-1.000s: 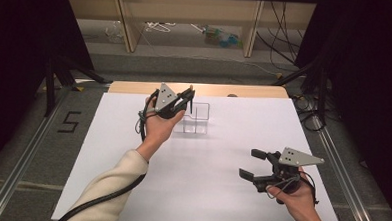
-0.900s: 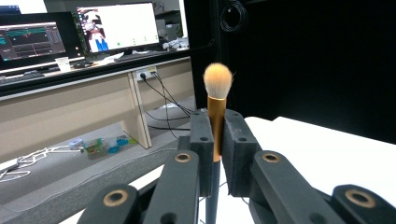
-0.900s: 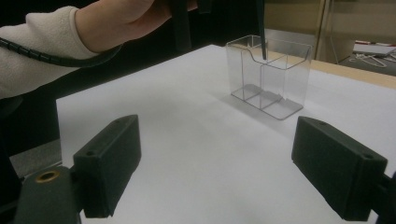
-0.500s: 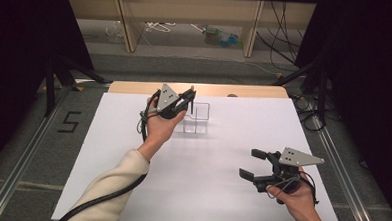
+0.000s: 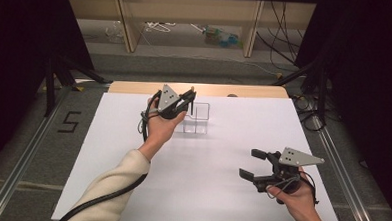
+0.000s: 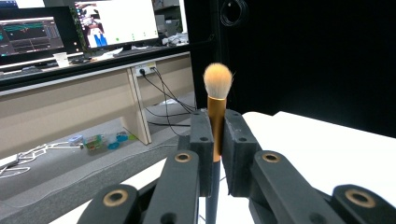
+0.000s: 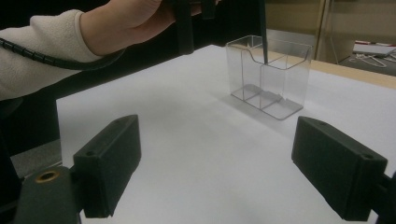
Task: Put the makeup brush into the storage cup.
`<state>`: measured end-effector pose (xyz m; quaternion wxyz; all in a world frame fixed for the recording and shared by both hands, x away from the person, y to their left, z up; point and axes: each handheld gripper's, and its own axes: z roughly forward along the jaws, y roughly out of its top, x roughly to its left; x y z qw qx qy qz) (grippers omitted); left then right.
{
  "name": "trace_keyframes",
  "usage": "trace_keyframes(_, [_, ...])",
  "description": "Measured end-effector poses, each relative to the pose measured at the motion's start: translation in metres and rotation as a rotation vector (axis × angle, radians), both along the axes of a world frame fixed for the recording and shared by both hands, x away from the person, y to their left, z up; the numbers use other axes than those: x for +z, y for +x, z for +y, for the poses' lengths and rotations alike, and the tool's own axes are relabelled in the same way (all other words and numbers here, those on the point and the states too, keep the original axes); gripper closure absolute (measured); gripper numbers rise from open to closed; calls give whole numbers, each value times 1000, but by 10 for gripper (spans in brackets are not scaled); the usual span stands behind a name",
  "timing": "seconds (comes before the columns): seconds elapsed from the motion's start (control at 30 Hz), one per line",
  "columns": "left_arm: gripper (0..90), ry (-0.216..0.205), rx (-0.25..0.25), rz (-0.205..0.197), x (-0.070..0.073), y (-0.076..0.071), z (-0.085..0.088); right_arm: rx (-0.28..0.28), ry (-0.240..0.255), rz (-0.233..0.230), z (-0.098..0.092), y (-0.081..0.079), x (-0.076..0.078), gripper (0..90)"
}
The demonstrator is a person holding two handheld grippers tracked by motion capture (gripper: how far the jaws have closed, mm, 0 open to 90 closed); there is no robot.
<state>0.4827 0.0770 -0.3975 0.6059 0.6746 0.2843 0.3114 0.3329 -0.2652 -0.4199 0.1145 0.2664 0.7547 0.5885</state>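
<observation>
My left gripper [image 5: 189, 97] [image 6: 215, 133] is shut on a makeup brush [image 6: 217, 105] with an orange-tipped head and a gold ferrule. It holds the brush upright over a clear plastic organizer [image 5: 196, 118] [image 7: 268, 77] at the back of the white table. In the right gripper view the brush's dark handle [image 7: 263, 32] points down, its tip just inside the top of the organizer. My right gripper [image 5: 253, 164] [image 7: 231, 170] stands open low over the table's front right, with nothing between its jaws, facing the organizer.
The white table top [image 5: 107, 156] ends in a wooden strip [image 5: 135, 87] at the back. Beyond it are shelves, cables and small items on the floor [image 5: 217, 36]. Monitors on a desk [image 6: 70, 28] appear in the left gripper view.
</observation>
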Motion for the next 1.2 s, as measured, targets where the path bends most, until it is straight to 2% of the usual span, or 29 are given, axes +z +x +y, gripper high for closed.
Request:
trace_keyframes(0.43, [833,5,6,14,-4,2,1,1,-1,0,0,0,0,163])
trace_keyframes(0.5, [833,7,7,15,-4,2,1,2,-2,28,0,-2,0,164])
trace_keyframes(0.53, [833,7,8,16,-5,2,1,1,-2,-2,0,0,0,163])
trace_keyframes(0.97, [833,13,12,25,-9,3,2,5,1,-4,1,0,0,163])
trace_keyframes(1.0, [833,13,11,24,-9,4,2,5,0,3,1,0,0,164])
trace_keyframes(1.03, [833,14,12,26,-9,4,2,5,2,29,1,-1,0,163])
trace_keyframes(1.2, [833,18,15,30,-11,4,2,6,2,27,1,-1,0,164])
